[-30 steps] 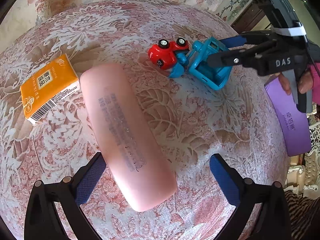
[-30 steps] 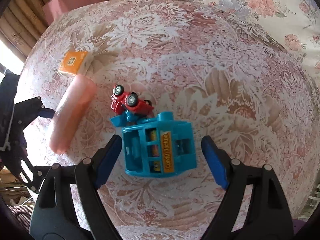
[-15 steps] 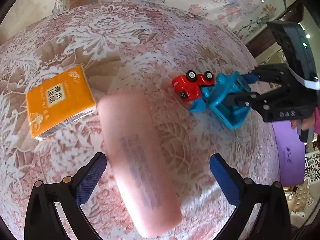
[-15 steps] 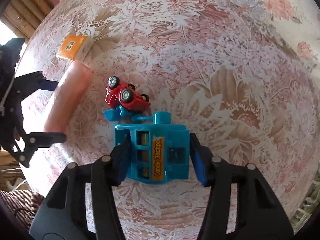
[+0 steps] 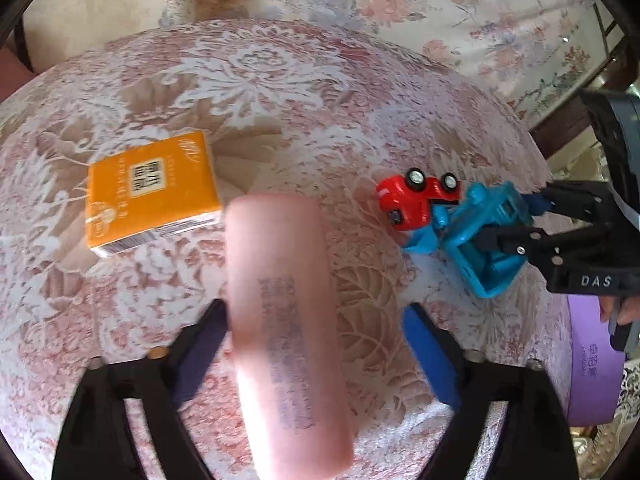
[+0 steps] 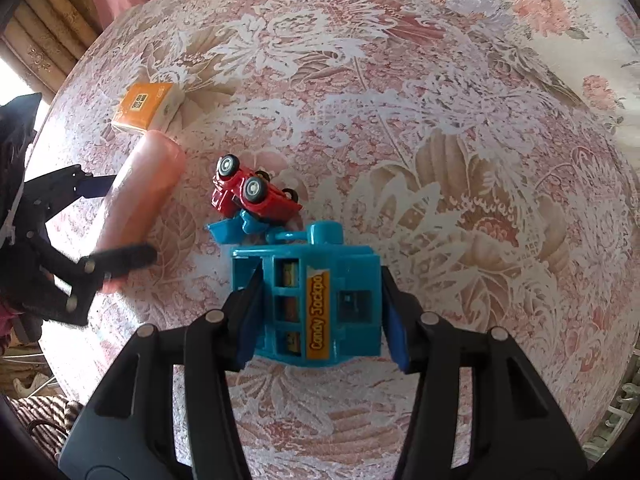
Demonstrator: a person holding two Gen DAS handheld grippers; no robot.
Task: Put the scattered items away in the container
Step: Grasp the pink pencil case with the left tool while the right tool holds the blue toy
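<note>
Right gripper clamped on the boxy blue plastic toy, which rests on the lace-patterned worktop; a glossy red toy car lies overturned just ahead. Left gripper spread apart around the smooth, rounded pink case. Only the left wrist view shows the purple container, right of this gripper.

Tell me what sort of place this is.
Probably a home living or bedroom: a surface under a lace floral cloth, flowered fabric behind it, and household clutter such as a tissue pack and a red toy car.
</note>
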